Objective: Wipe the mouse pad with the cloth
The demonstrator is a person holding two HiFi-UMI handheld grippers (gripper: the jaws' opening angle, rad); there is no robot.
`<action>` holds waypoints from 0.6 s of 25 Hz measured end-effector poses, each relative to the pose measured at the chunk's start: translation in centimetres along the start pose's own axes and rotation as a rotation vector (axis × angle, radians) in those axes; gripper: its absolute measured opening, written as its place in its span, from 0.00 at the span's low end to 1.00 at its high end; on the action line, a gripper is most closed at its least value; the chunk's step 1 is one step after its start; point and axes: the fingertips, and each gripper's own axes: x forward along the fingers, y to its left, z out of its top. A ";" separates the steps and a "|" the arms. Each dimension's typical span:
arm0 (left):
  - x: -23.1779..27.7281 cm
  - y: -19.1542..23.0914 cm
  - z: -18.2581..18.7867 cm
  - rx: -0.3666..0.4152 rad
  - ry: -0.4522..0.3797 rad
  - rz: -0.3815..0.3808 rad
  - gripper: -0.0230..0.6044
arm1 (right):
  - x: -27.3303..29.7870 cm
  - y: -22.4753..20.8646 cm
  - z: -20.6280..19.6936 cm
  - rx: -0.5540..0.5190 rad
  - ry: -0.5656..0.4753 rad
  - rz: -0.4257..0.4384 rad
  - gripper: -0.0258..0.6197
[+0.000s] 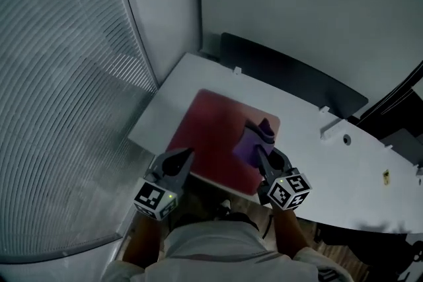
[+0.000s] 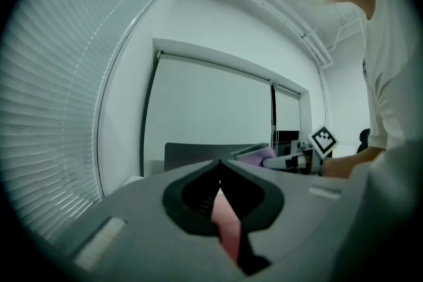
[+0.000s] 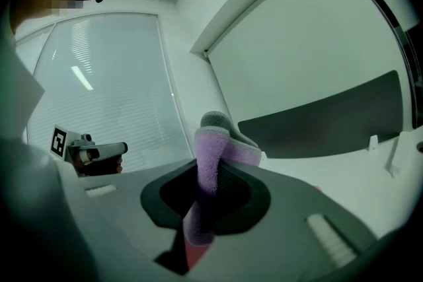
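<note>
Overhead, the head view shows a white counter point(image 1: 310, 135) with a red mouse pad point(image 1: 211, 132) lying flat near its front edge. The purple cloth point(image 1: 253, 142) rests on the pad's right part, bunched up in the right claw point(image 1: 262, 154). The left claw point(image 1: 187, 155) points at the pad's near-left edge. Ribbed blinds point(image 1: 59, 76) fill the left side, and a dark panel point(image 1: 291, 72) stands along the counter's far edge.

Next, in the left gripper view, the left claw point(image 2: 220, 167) has its tips together with nothing between them; red pad point(image 2: 228, 224) shows through the slot below. To the right appear the cloth point(image 2: 256, 156) and the other claw's marker cube point(image 2: 324, 139).

Lastly, in the right gripper view, the right claw point(image 3: 208, 175) is clamped on the cloth point(image 3: 213, 155), which stands up between the jaws. The left claw point(image 3: 99, 154) sits off to the left.
</note>
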 end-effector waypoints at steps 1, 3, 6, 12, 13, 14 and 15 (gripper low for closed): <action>1.4 0.1 -0.1 -0.005 0.010 -0.011 0.04 | 0.3 -1.3 0.0 0.015 0.005 -0.012 0.11; 3.7 0.6 -0.9 -0.018 0.038 -0.023 0.04 | 1.2 -3.6 -0.1 0.047 0.016 -0.032 0.11; 6.0 1.7 -1.9 -0.029 0.055 -0.035 0.04 | 2.8 -5.2 -0.5 0.088 0.041 -0.034 0.11; 8.2 5.3 -2.2 -0.067 0.058 -0.057 0.04 | 7.5 -5.5 -1.9 0.115 0.127 -0.038 0.11; 8.5 6.1 -2.5 -0.073 0.061 -0.066 0.04 | 8.9 -5.4 -2.0 0.127 0.136 -0.040 0.11; 8.7 7.2 -2.8 -0.080 0.065 -0.073 0.04 | 10.4 -5.3 -2.1 0.149 0.144 -0.035 0.11; 8.9 8.3 -3.1 -0.087 0.069 -0.079 0.04 | 12.0 -4.9 -2.1 0.182 0.148 -0.025 0.11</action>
